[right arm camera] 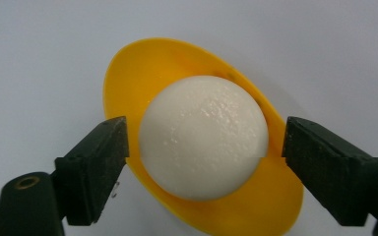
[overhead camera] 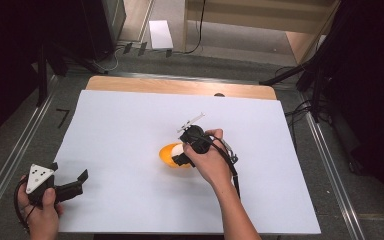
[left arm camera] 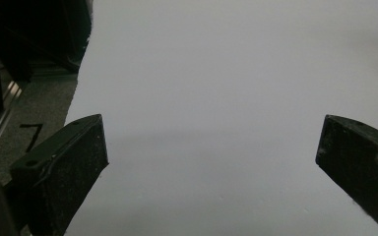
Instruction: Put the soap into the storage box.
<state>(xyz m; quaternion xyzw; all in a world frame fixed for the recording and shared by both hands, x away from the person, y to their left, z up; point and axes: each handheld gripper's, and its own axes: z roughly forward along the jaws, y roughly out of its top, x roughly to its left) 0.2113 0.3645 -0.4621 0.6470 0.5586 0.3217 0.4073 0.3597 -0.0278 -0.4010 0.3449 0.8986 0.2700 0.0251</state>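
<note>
Left claw [overhead camera: 75, 181] rested at the near left corner of the white counter [overhead camera: 130, 130], jaws spread wide with nothing but bare sheet between them, well apart from the work

Toward the middle, a white ball [right arm camera: 204, 136] sat in a shallow yellow dish [right arm camera: 128, 73], the dish lying flat on the counter. Right claw [right arm camera: 204, 162] hung straight over it, jaws spread to either side of the ball, a gap showing on both sides, pinching nothing yet

Judged as a light thing, that ball: faintly pebbled skin with a slight sheen, perhaps a soft bun or a foam ball, hard to tell which. Likely to dent or slip if squeezed hard, and liable to roll out of so shallow a dish. Best taken across its widest girth, jaws level on opposite sides, closed gently. Dish looked like thin stiff plastic, apt to skate on the smooth sheet if nudged

No brand, label or readable writing found on ball, dish or counter
</note>
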